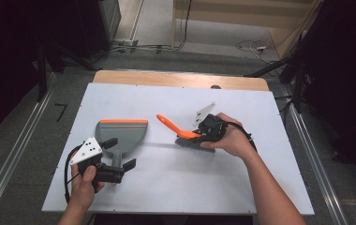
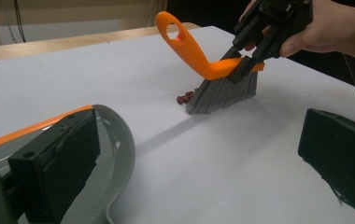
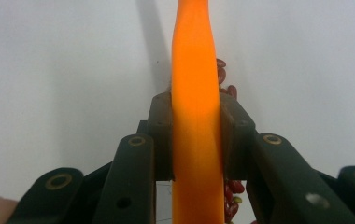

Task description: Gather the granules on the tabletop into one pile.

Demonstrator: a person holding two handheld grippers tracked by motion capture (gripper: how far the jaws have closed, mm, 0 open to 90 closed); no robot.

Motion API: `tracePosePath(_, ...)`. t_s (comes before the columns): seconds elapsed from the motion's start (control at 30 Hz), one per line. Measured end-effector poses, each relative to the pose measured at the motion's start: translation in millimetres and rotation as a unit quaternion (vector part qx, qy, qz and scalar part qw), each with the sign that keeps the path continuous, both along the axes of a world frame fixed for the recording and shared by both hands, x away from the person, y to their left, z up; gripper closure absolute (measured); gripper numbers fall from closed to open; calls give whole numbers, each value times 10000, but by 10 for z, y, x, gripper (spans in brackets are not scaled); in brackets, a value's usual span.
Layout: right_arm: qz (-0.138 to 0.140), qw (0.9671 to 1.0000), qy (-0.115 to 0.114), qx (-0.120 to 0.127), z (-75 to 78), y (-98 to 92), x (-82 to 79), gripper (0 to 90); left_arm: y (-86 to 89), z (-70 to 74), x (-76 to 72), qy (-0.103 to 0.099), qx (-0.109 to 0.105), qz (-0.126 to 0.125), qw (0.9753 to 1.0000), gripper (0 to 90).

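A grey dustpan [image 1: 122, 133] with an orange lip lies left of centre on the white board [image 1: 176, 173], handle toward me. My left gripper [image 1: 119, 153] is open, one jaw on each side of that handle; in the left gripper view [image 2: 199, 158] the pan's rim [image 2: 124, 149] sits by the left jaw. My right gripper [image 1: 198, 134] is shut on the orange handle of a brush [image 1: 176, 129], whose grey bristles [image 2: 222, 93] rest on the board. Small red beans [image 2: 185, 98] lie against the bristles, and beans [image 3: 231, 191] also show beside the clamped brush handle [image 3: 196, 93].
A wooden strip [image 1: 181, 79] runs along the board's far edge. Metal rails [image 1: 12, 159] flank the table on both sides. Cables [image 1: 251, 47] lie on the floor beyond, with dark equipment at both back corners.
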State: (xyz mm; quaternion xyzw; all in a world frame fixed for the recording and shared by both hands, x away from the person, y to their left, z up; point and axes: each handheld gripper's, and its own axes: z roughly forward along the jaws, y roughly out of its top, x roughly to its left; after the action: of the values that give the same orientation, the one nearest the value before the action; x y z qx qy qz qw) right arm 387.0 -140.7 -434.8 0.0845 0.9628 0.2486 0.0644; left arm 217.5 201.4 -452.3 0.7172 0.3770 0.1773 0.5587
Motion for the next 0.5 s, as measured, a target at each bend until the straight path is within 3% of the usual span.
tracePosePath(0.1,26,9999,-116,-15,6,18,3,691,-2,-1,0,1,4,-4,10000,0)
tracePosePath(0.5,-5,9999,-94,133,164,-3,-50,690,-3,3,-1,0,-1,-12,10000,0)
